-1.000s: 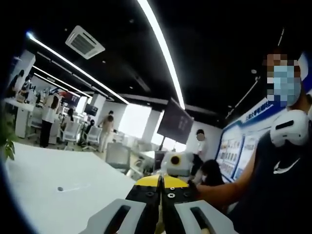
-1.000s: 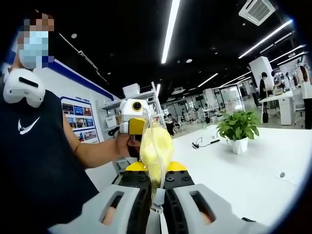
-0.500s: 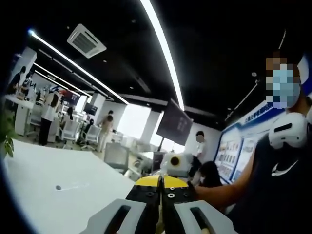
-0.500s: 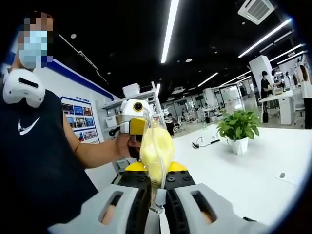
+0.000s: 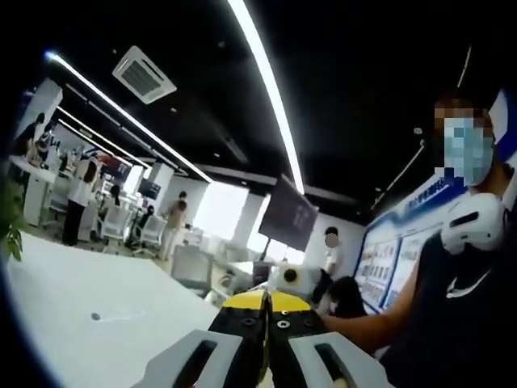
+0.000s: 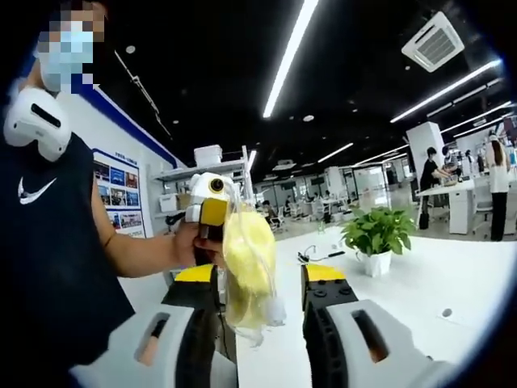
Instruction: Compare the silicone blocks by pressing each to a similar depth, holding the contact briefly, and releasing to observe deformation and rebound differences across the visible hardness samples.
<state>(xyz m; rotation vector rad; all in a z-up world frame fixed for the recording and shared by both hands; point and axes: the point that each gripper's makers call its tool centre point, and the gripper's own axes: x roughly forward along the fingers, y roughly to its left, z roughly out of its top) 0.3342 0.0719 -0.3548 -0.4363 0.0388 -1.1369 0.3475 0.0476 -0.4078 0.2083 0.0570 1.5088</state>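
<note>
Since a second ago the right claw (image 6: pixel 260 301) has gone from clamped to wide, its jaws now well apart, with the yellow silicone block in its clear bag (image 6: pixel 246 263) hanging between them, close against the left-hand jaw. A white swoosh logo (image 6: pixel 31 191) marks the person's dark shirt; the blue wall posters (image 6: pixel 119 190) are too small to read. The left claw (image 5: pixel 265 323) sits narrow, jaws together, nothing seen between them. The person's hand (image 6: pixel 192 245) grips the left claw's handle behind the bag. A white worktop (image 6: pixel 452 279) carries a potted plant (image 6: pixel 374 239); strip lights (image 6: pixel 292 50) cross the dark office ceiling.
</note>
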